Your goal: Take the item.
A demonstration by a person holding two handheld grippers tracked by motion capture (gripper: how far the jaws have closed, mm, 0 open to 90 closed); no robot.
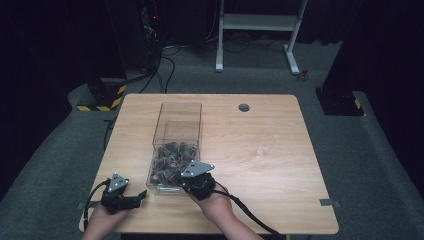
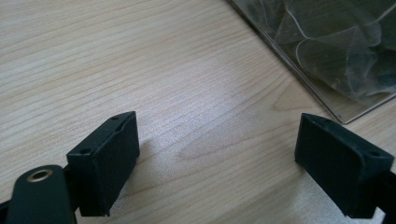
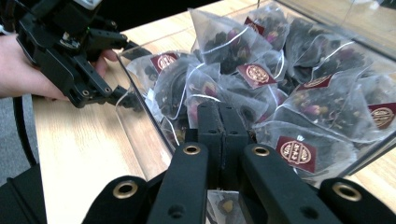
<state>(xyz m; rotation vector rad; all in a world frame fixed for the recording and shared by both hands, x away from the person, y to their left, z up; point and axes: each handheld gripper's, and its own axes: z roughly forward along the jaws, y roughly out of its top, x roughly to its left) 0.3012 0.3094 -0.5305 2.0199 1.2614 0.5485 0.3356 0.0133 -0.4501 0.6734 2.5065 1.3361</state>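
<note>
A clear plastic box [image 1: 178, 123] stands on the wooden table [image 1: 260, 180], its near half heaped with pyramid tea bags [image 1: 169, 156] that carry dark red labels. My right gripper [image 1: 181, 178] reaches into the box's near end. In the right gripper view its jaws are pressed together among the tea bags [image 3: 303, 112], and my right gripper [image 3: 221, 111] pinches the mesh of one bag at its tips. My left gripper [image 1: 136, 198] rests low over bare wood just left of the box's near corner. Its jaws stand wide apart, and nothing lies between my left gripper [image 2: 217, 154] and the box [image 2: 327, 56].
A round cable hole [image 1: 244, 107] sits near the table's far edge. A small clear object [image 1: 263, 149] lies to the right of the box. Beyond the table are a white frame [image 1: 257, 22] and cables on the grey floor.
</note>
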